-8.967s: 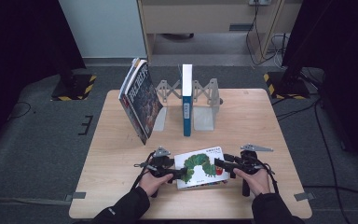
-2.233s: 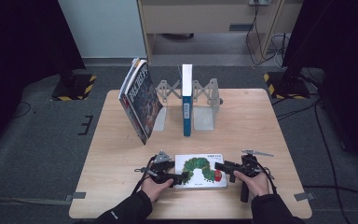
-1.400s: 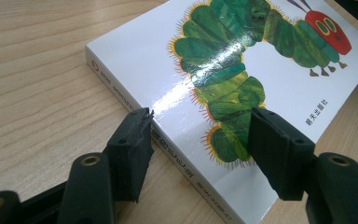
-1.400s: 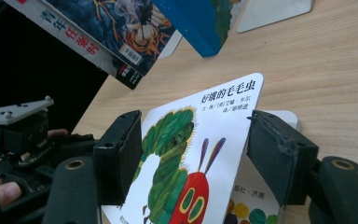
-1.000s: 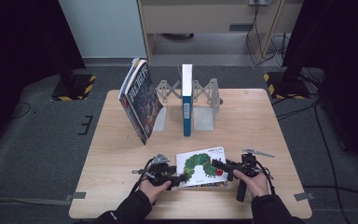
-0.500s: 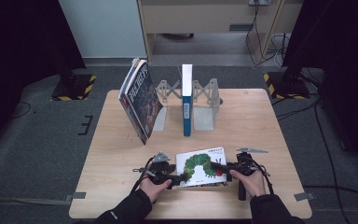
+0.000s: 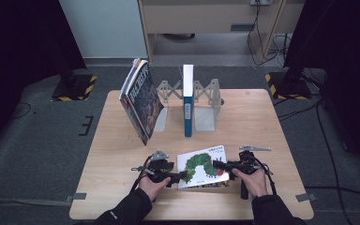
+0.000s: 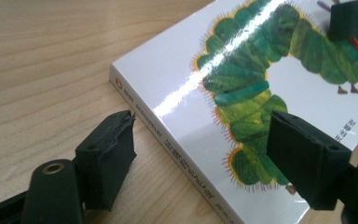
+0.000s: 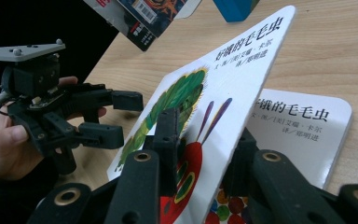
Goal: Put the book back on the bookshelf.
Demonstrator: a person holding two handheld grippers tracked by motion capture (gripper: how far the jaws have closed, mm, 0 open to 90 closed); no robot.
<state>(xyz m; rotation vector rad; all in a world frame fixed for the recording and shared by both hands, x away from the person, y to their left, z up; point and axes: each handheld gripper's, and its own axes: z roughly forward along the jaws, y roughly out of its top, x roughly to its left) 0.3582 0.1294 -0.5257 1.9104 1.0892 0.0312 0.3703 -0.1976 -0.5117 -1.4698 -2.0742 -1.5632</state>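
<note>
right gripper view: cover reads "好餓的毛毛虫".

Right tool clamped, left tool agape

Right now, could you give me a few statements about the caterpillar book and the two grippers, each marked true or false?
1. The right gripper is clamped on the front cover of the caterpillar book. True: its jaws have just been closing and now pinch the lifted cover.
2. The left gripper is shut on the book's spine. False: its jaws have just been opening and stand apart, with the corner of the book between them, pads not pressing.
3. The book's cover lies flat and closed. False: the cover is raised, and the title page shows beneath it.
4. A blue book stands upright in the grey bookend rack. True.
5. The large dark book lies flat on the table. False: it stands tilted.
</note>
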